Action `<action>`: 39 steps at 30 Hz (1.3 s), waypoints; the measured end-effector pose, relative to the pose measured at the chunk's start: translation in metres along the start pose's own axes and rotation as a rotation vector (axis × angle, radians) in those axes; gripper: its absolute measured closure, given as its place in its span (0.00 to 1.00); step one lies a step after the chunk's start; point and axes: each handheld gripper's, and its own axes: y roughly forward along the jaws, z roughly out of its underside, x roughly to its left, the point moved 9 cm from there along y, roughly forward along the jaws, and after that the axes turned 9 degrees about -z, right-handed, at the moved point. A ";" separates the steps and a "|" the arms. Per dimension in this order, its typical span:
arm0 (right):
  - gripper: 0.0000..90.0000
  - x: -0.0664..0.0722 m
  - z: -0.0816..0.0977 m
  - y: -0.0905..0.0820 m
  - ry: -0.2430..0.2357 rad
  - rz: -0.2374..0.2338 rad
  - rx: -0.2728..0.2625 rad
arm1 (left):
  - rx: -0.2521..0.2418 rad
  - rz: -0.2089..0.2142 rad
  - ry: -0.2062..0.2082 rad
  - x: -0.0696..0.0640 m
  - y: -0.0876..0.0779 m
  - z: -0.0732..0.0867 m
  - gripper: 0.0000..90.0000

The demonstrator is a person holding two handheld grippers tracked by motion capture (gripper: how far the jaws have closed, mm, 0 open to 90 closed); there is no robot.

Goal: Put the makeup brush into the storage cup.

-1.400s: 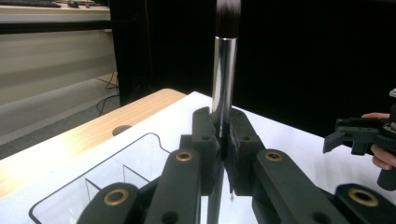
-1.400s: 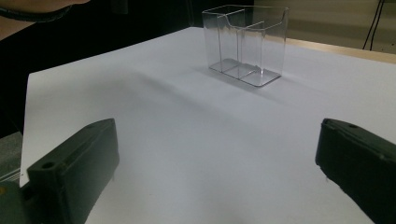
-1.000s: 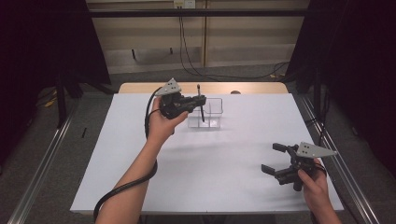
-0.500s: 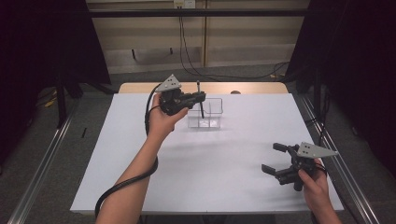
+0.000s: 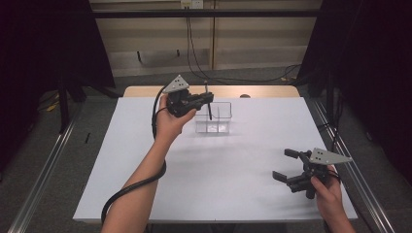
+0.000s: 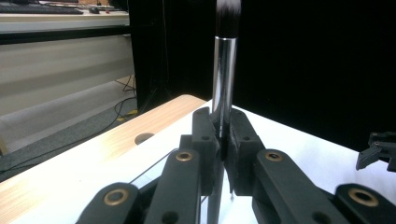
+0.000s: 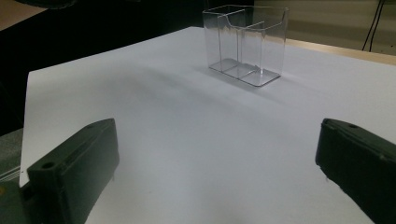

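My left gripper [image 5: 206,100] is shut on a makeup brush [image 5: 208,99] with a silver ferrule and dark bristles, held upright. The brush's lower end hangs over the left part of a clear divided container [image 5: 223,122] at the back middle of the white table [image 5: 204,174]. In the left gripper view the jaws clamp the brush [image 6: 224,74] at the left gripper [image 6: 223,135], bristles up. My right gripper [image 5: 287,165] rests open near the front right with nothing between its fingers. The right gripper view shows the container [image 7: 245,44] empty, beyond the right gripper [image 7: 217,172].
A wooden strip with a round hole [image 5: 245,96] runs along the table's far edge. Metal rails [image 5: 48,165] flank both sides on the floor. A black cable [image 5: 131,189] trails from the left gripper along the forearm. The right gripper [image 6: 378,149] shows far off in the left gripper view.
The left gripper and its brush have risen slightly over the container. The right gripper has stayed where it was.
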 end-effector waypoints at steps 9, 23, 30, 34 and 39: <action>0.00 0.000 0.000 0.000 -0.002 -0.004 -0.001 | 0.003 -0.010 0.001 0.003 0.004 -0.002 0.93; 0.00 0.001 0.001 0.001 -0.004 -0.011 0.001 | 0.000 -0.014 -0.003 0.005 0.012 -0.004 0.93; 0.00 0.001 0.001 0.001 -0.004 -0.012 0.000 | 0.000 -0.019 -0.006 0.005 0.016 -0.005 0.93; 0.00 0.002 0.000 0.001 -0.009 -0.016 -0.003 | -0.001 -0.025 -0.005 0.007 0.017 -0.006 0.93; 0.00 0.002 0.000 0.001 -0.009 -0.017 -0.002 | -0.007 -0.033 -0.010 0.010 0.019 -0.008 0.93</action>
